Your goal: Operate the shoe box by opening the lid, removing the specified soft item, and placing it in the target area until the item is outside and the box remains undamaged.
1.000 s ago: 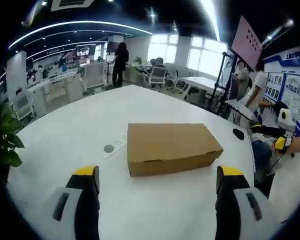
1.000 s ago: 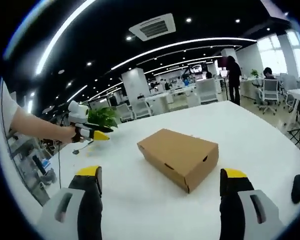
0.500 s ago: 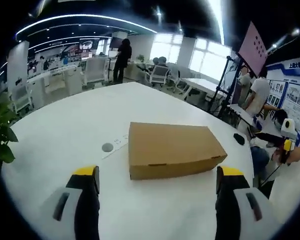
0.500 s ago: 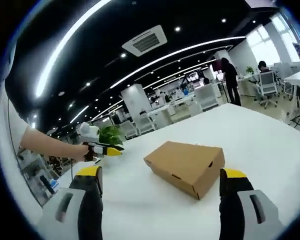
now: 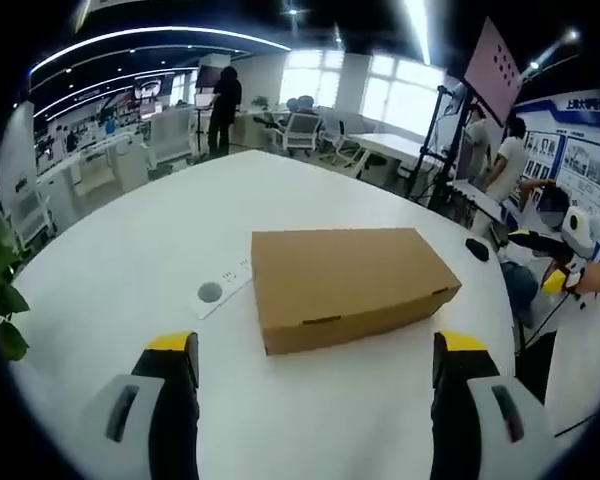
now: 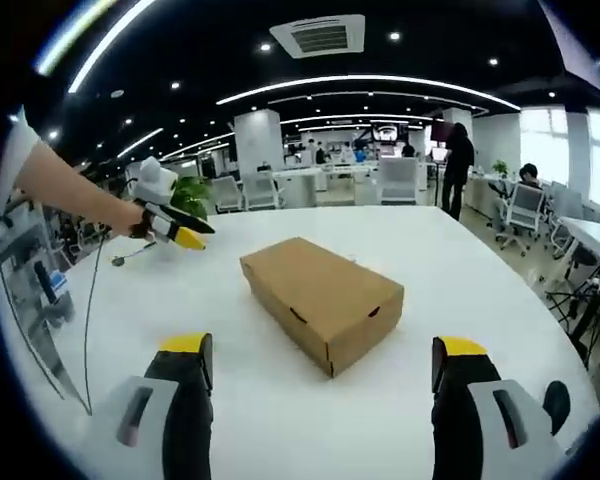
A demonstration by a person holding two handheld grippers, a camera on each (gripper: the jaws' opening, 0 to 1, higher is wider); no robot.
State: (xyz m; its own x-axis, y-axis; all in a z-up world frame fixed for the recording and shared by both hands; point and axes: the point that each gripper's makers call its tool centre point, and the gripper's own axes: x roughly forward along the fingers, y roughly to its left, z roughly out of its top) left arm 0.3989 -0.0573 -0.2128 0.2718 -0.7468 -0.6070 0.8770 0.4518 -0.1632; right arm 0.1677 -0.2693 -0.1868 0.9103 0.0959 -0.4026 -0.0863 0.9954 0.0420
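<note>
A closed brown cardboard shoe box [image 5: 348,283] lies on the round white table [image 5: 120,260], its lid down. In the left gripper view my left gripper [image 5: 315,375] stands open in front of the box's long side, apart from it. The same box [image 6: 320,296] appears corner-on in the right gripper view, with my right gripper [image 6: 320,375] open just short of its near corner. The left gripper [image 6: 170,230], held in a hand, shows at the left of the right gripper view. The right gripper [image 5: 560,270] shows at the right edge of the left gripper view. The soft item is hidden inside.
A round table socket and a white strip [image 5: 220,285] lie left of the box. A black mouse [image 5: 477,249] sits on the table's far right. A potted plant [image 5: 5,300] stands at the left edge. People, chairs and desks fill the office behind.
Both views have shifted with the hands. The box sits a little nearer and larger in each view. Both grippers have stayed open and the box has not moved.
</note>
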